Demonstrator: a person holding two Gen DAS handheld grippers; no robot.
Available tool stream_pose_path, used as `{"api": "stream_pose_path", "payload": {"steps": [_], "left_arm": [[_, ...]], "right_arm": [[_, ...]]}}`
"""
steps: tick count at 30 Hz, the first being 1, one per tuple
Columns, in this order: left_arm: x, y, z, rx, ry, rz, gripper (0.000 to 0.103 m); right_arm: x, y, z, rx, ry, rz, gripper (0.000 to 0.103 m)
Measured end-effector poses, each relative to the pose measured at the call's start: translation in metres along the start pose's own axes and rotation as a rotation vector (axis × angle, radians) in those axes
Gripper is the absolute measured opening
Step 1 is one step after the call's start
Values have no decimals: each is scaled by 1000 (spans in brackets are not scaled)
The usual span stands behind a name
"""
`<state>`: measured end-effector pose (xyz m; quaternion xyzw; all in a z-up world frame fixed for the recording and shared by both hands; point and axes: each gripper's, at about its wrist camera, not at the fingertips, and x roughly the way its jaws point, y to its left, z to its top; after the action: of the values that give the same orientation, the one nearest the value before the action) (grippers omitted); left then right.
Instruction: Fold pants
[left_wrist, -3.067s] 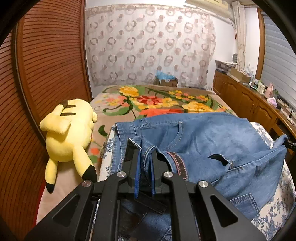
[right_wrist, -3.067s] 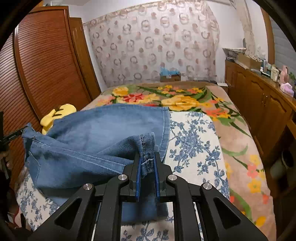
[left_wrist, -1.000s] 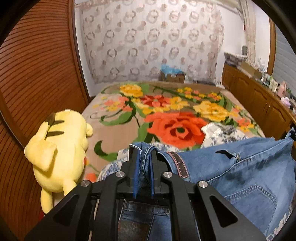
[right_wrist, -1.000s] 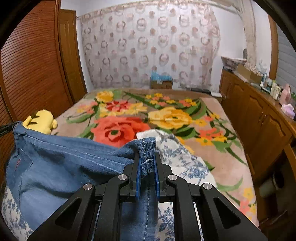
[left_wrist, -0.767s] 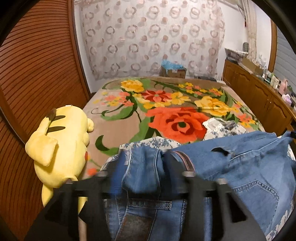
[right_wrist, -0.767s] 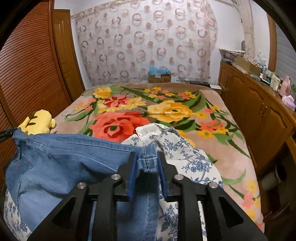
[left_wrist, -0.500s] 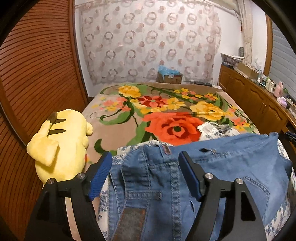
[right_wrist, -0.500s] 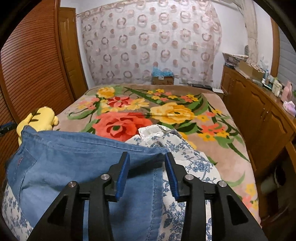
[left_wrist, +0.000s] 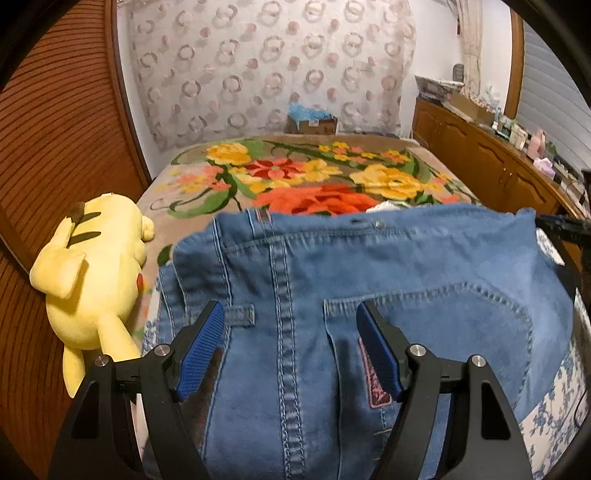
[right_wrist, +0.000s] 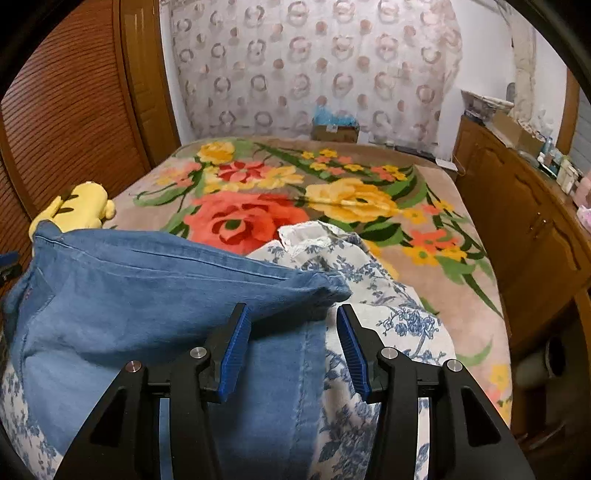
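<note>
1. Left wrist view shows us the jeans (left_wrist: 369, 280) lying on the bed (left_wrist: 229, 184), back pocket (left_wrist: 436, 332) up; our left gripper (left_wrist: 291, 347) has just opened and holds nothing.
2. Right wrist view alone shows us the hem corner (right_wrist: 325, 291) on a blue-flowered cloth (right_wrist: 399, 325); our right gripper (right_wrist: 291, 339) has just opened, released.

The jeans (left_wrist: 369, 280) were matt blue denim with raised stitched seams and a small woven label. Under them lay a thin printed cotton sheet (right_wrist: 388, 325), white with blue flowers, on a plush, fuzzy blanket (right_wrist: 332, 199). The toy (left_wrist: 92, 273) was soft yellow fleece. The left gripper (left_wrist: 291, 347) was matt black plastic with ribbed blue rubbery pads (left_wrist: 199, 350) and shiny metal screws. The wardrobe (left_wrist: 55, 129) was ribbed brown wood with a slight sheen; the curtain (right_wrist: 314, 66) was sheer cloth.
</note>
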<state>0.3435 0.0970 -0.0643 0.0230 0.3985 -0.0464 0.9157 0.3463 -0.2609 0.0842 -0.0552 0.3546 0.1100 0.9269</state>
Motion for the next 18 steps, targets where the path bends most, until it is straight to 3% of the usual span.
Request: {"api": "stream_pose_path", "payload": {"steps": [5, 12, 18], "left_arm": [[9, 2, -6, -6, 30, 12, 75], [15, 1, -14, -9, 51, 10, 75], [21, 1, -20, -10, 67, 5, 75]], "right_arm": [[7, 4, 13, -49, 1, -24, 50], [-4, 20, 19, -54, -62, 49, 50], [21, 38, 12, -140, 16, 129, 50]]}}
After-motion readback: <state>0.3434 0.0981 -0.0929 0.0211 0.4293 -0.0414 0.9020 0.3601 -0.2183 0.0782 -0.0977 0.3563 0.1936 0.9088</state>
